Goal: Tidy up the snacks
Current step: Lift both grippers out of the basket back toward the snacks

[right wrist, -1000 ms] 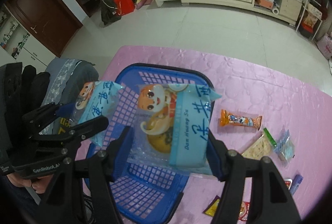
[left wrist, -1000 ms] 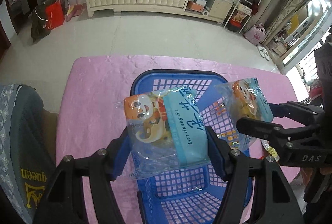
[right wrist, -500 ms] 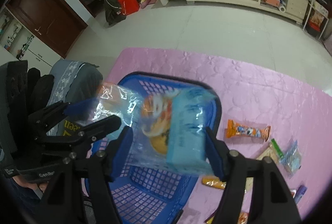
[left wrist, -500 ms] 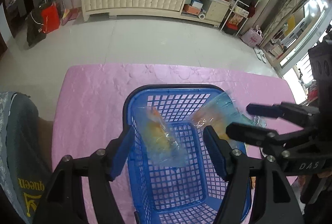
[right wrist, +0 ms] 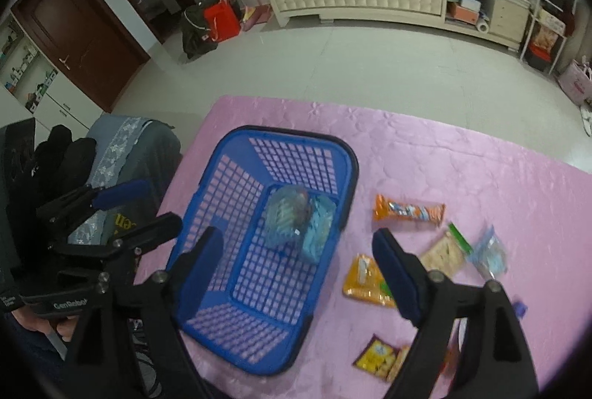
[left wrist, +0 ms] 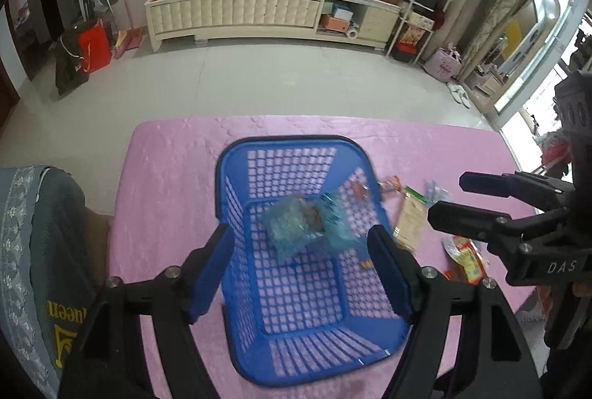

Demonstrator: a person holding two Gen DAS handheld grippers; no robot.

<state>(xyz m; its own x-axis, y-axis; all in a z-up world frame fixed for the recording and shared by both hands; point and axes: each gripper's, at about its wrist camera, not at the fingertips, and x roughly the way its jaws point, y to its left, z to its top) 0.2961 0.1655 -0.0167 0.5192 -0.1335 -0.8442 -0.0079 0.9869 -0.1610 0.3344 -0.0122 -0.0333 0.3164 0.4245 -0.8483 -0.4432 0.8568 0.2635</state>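
Snacks in basket, both grippers empty

Blue basket (left wrist: 281, 143) standing on pink tablecloth (left wrist: 166, 195), long side running away from both cameras. Inside, on the mesh floor toward the far end: two clear-and-blue snack packs, first pack (left wrist: 292, 228) and second pack (left wrist: 336, 221), lying side by side and touching, blurred in both views, with an orange print showing between them. Neither pack touched by any finger.

Left gripper (left wrist: 299, 240) hanging above the basket, pointed steeply down, blue-padded fingers spread wide, nothing between them. Right gripper (right wrist: 298, 236) likewise above the basket, jaws opening, nothing between the pads, one finger over the mesh and the other over the cloth to the right of the rim. Seen from each other's camera as black frames off to the side, apart from the basket's contents.

Loose on the cloth, right of the basket and clear of it: orange snack bar (right wrist: 409, 212) nearest the far corner; cracker pack (right wrist: 444, 252) with a green end just beside a small clear packet (right wrist: 488, 256); yellow pack (right wrist: 364, 277) close to the right gripper's finger; small yellow sachet (right wrist: 377, 358) near the front edge, with more wrappers beside it too blurred to read.

Grey chair cover (left wrist: 37, 251) with yellow lettering left of the table.
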